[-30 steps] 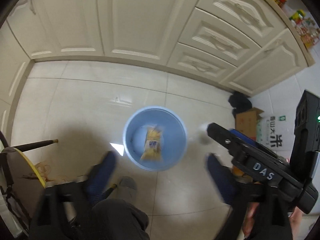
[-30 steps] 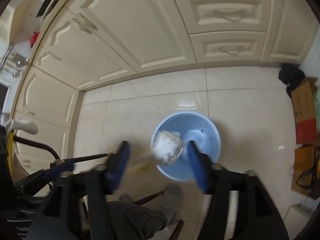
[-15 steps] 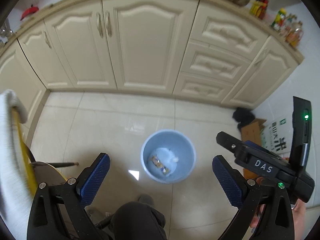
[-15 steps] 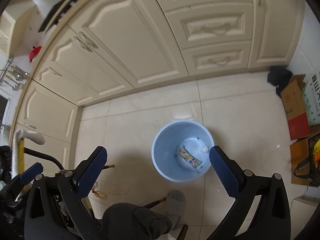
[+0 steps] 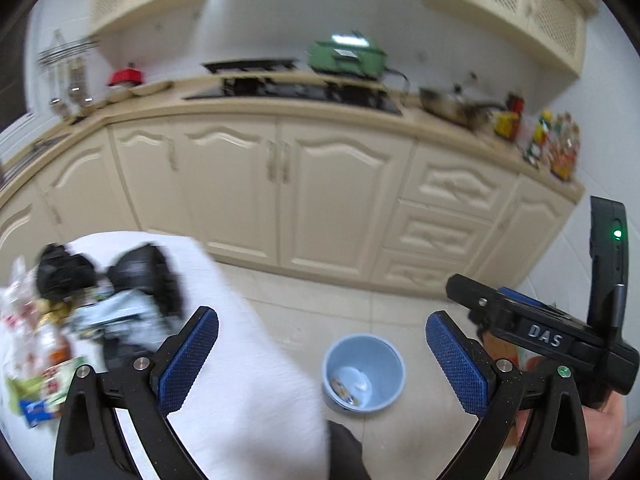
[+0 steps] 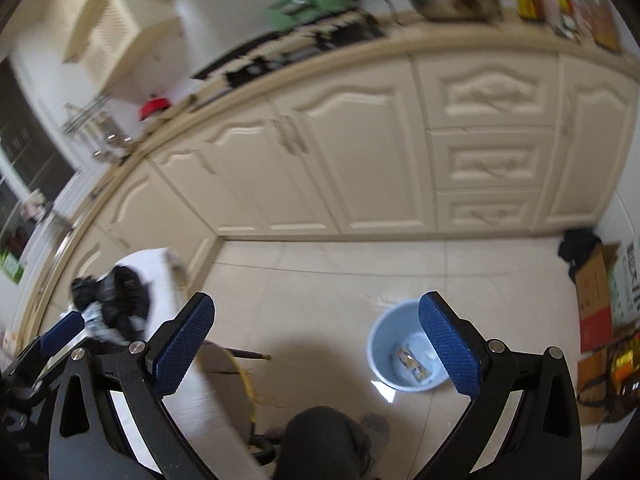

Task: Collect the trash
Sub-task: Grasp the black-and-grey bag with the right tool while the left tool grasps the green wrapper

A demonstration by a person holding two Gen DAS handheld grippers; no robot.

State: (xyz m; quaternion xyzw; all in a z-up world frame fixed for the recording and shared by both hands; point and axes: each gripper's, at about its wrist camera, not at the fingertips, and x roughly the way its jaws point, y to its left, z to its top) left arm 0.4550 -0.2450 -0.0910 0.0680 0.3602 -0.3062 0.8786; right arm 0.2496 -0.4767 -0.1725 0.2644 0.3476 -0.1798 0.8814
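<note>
A light blue bin [image 5: 363, 372] stands on the tiled floor and holds a yellow wrapper and a white wad; it also shows in the right wrist view [image 6: 404, 350]. A white-covered table [image 5: 256, 392] at the left carries a blurred pile of trash [image 5: 76, 312]: black bags, wrappers, a packet. The pile shows in the right wrist view [image 6: 112, 304] too. My left gripper [image 5: 320, 354] is open and empty, high above the floor beside the table. My right gripper [image 6: 316, 344] is open and empty; its body [image 5: 540, 332] shows at the right of the left wrist view.
Cream kitchen cabinets [image 5: 320, 200] run along the back under a counter with a hob, a green appliance [image 5: 346, 58] and bottles. Cardboard boxes [image 6: 596, 296] and a black bag stand at the right wall. My knee [image 6: 324, 440] is below the grippers.
Both grippers have risen and tilted up from over the bin toward the table. The white wad that was between the right fingers now lies in the bin.
</note>
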